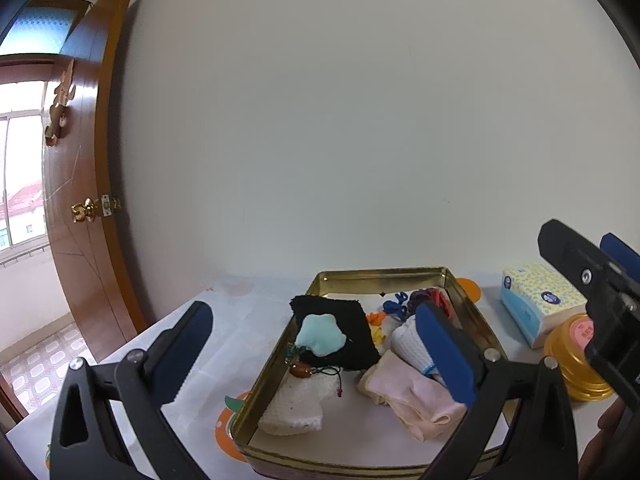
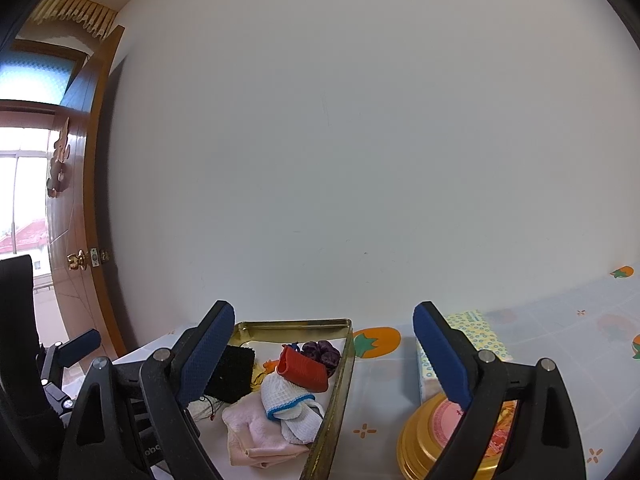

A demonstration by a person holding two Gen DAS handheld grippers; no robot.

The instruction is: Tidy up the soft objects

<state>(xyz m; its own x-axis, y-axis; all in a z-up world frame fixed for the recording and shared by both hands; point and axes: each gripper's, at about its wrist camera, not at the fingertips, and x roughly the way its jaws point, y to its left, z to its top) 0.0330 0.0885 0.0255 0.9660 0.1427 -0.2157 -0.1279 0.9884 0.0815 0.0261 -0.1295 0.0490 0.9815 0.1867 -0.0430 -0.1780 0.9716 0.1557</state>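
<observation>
A gold metal tray (image 1: 472, 308) (image 2: 342, 380) on the table holds the soft things: a black cloth (image 1: 344, 328) (image 2: 234, 372) with a mint plush star (image 1: 322, 336) on it, a pink cloth (image 1: 408, 392) (image 2: 248, 428), a white waffle cloth with blue trim (image 1: 412, 342) (image 2: 288, 404), another white cloth (image 1: 294, 408), a red pouch (image 2: 304, 368), a purple scrunchie (image 2: 322, 352) and small keychains (image 1: 304, 368). My left gripper (image 1: 316, 338) hovers open over the tray's near side. My right gripper (image 2: 324, 354) stands open above the tray's right rim, empty.
A tissue pack (image 1: 536, 304) (image 2: 476, 340) and a round gold tin (image 1: 576, 360) (image 2: 444, 440) stand right of the tray. The tablecloth (image 2: 560, 340) has orange fruit prints. A white wall runs behind. A wooden door (image 1: 80, 208) stands open at the left.
</observation>
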